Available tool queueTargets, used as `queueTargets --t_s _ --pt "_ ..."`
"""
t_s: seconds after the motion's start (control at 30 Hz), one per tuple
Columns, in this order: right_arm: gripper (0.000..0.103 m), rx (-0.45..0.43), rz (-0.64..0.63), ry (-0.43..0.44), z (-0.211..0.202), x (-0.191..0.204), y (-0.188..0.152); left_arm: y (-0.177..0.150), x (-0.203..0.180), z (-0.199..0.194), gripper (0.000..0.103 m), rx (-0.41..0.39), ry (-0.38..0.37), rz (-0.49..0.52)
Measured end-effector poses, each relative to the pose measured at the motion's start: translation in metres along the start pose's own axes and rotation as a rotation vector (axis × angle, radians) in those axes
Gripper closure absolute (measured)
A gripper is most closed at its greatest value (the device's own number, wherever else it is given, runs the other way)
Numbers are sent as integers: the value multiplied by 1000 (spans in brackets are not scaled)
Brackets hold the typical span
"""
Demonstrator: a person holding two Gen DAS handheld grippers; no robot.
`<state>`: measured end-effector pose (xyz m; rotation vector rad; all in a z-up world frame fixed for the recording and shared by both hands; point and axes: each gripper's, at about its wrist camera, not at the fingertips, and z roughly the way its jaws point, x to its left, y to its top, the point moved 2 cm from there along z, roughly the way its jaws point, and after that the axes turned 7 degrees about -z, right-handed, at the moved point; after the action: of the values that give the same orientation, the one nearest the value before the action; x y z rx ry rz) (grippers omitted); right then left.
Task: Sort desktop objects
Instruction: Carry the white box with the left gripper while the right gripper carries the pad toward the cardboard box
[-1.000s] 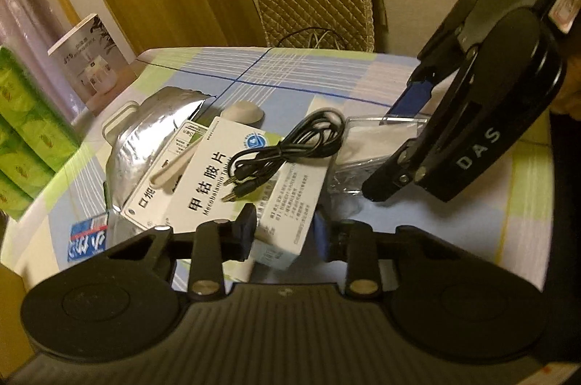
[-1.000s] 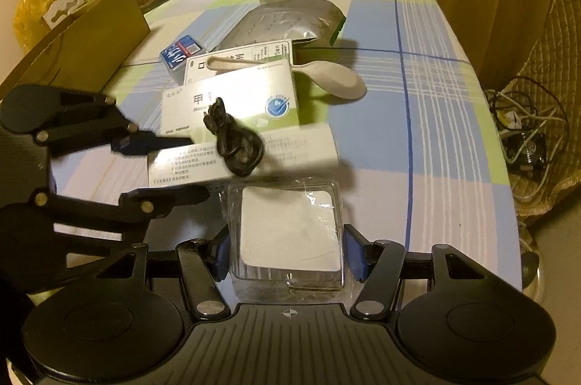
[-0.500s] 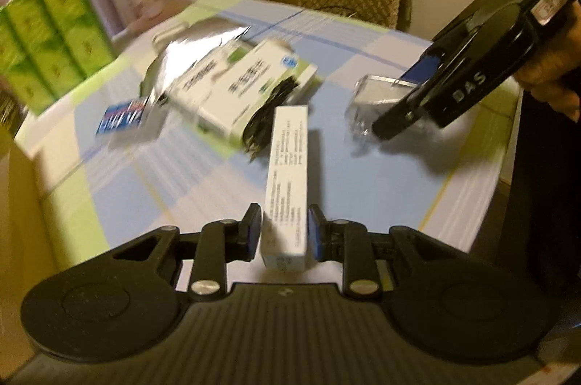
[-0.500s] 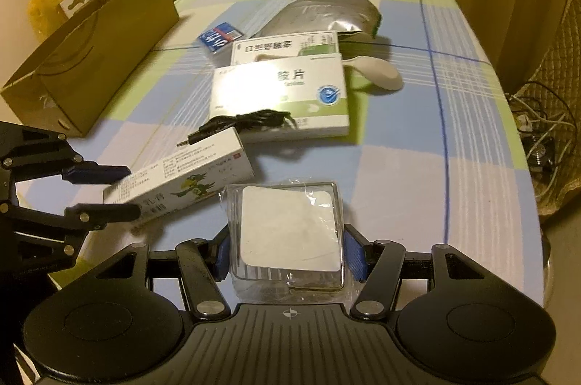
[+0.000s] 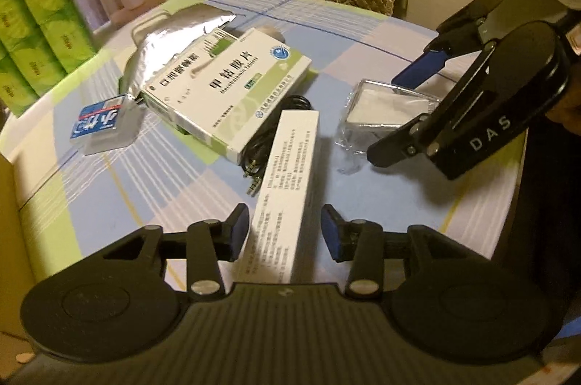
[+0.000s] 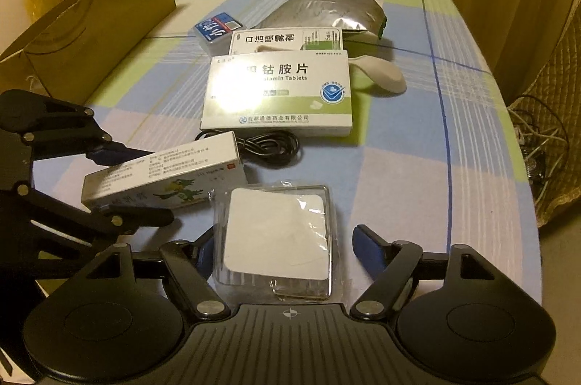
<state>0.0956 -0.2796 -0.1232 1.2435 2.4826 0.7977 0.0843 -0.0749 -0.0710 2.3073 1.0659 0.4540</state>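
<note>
Two light objects lie low in the frames: a long white carton (image 5: 287, 189), stiff and best pinched across its narrow sides, and a slick, crinkly clear packet (image 6: 277, 239) with a white card inside. The left gripper (image 5: 286, 232) and right gripper (image 6: 283, 250) are both opening around them, pads clear. Beyond sit a tablet box (image 6: 277, 92) and black cable (image 6: 268, 145).

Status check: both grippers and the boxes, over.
Left gripper opening, long white box loose between pads. Right gripper opening around clear plastic case. Black cable beside box; nothing blocking.
</note>
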Motion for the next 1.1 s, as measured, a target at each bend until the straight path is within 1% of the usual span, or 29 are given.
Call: queueTargets --t_s 0.03,0.1,0.13,0.17,0.3,0.43,0.67,0.8,0.97,1.1 --pt "30 2 2 3 1 0 -1 0 0 1 73 3 1 -3" --pt "31 6 -3 7 2 0 -2 0 1 2 76 4 -8 -8" --pt "37 4 -11 7 3 1 -2 1 1 2 77 5 -9 -8" --pt "46 1 -19 5 2 2 -1 1 0 1 79 7 -10 -5" --pt "47 -1 -15 -1 1 2 -1 0 -5 0 81 5 4 1" --pt "47 -18 0 -19 -6 1 -2 -2 -6 -5 81 -1 4 -19" --pt "48 -59 25 -40 -26 0 0 -3 -7 -22 81 -18 10 -26" --pt "48 -73 35 -43 -35 4 3 -2 -4 -36 81 -40 17 -49" --pt "48 -101 20 -40 -48 12 14 3 4 -57 81 -77 42 -88" --pt "48 -140 0 -26 -59 25 33 9 17 -78 81 -113 73 -127"
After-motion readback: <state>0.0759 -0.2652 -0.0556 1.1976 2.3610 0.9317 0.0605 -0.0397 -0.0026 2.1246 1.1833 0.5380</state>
